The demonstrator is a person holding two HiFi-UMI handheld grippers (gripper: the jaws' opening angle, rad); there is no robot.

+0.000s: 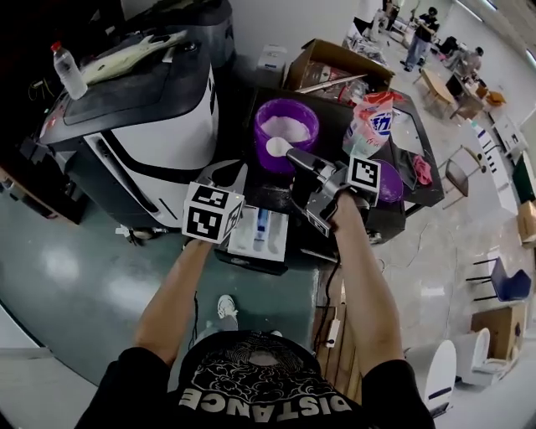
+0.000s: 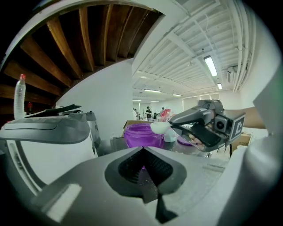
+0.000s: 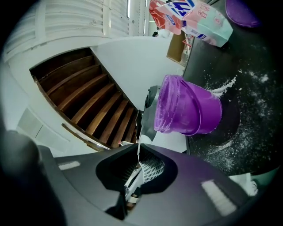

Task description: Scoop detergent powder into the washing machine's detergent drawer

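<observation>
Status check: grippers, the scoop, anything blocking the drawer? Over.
Left gripper shut, empty, beside the open drawer. Right gripper shut on loaded spoon, above purple tub. Nothing seen blocking the drawer.

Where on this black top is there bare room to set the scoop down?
Between the purple tub and the detergent bag the black top is bare, only dusted with powder. Crowded around the bag and purple lid.

The purple tub (image 1: 286,132) is of glossy, half-clear plastic. The black tabletop (image 3: 258,132) looks matt, dusted with grainy white powder (image 3: 223,86).
</observation>
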